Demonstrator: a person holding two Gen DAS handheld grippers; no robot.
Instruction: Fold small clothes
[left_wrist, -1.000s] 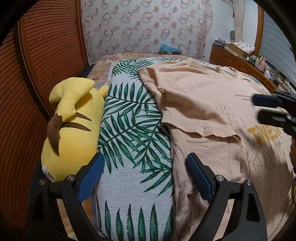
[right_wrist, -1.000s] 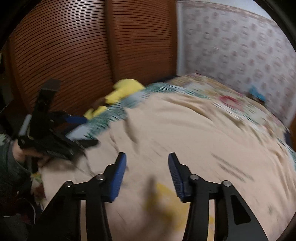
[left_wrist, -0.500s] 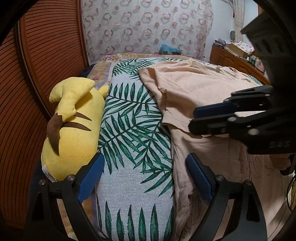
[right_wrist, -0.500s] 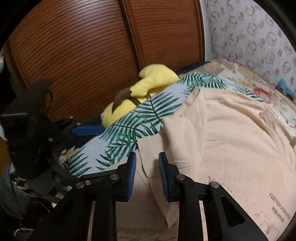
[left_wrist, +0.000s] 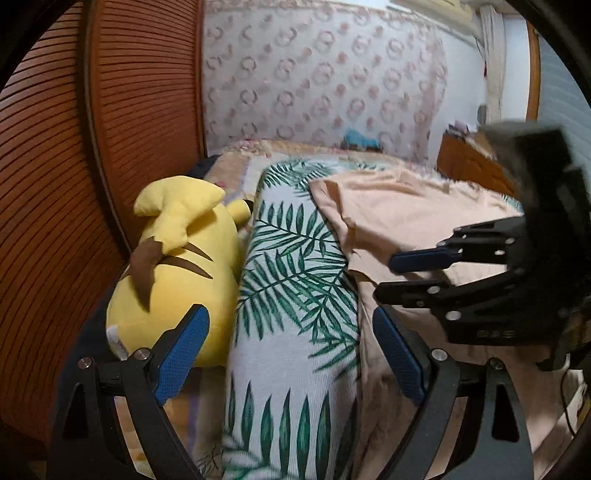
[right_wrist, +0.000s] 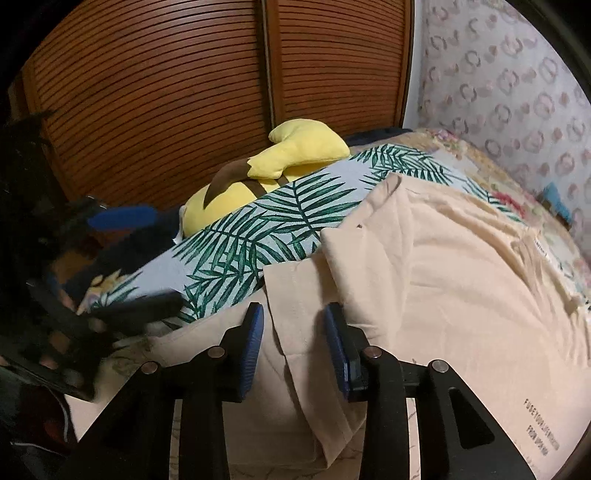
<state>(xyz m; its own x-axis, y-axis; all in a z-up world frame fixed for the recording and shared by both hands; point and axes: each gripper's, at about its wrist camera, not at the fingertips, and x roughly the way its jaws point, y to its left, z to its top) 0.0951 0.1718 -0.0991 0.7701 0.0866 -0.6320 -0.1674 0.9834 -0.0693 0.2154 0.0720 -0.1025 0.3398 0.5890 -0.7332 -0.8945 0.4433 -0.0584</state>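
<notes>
Half the T-shirt (right_wrist: 461, 295) cut off

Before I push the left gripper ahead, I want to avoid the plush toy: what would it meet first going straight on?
Most likely the leaf-print cover: it fills the gap of the open left gripper. The yellow plush lies off to the left. Depth is uncertain.

Home bedroom. I'm over a bed (left_wrist: 236, 166) with a floral cover, a palm-leaf spread (left_wrist: 295, 280) laid across it. Yellow plush toy (left_wrist: 177, 266) lies along the bed's edge against slatted wooden wardrobe doors (right_wrist: 184, 103). Patterned wallpaper (left_wrist: 325, 85) with ring motifs behind the bed. A wooden dresser (left_wrist: 469, 162) with blurred clutter on top stands to one side. A beige T-shirt (right_wrist: 443, 266) is spread on the bed.
</notes>
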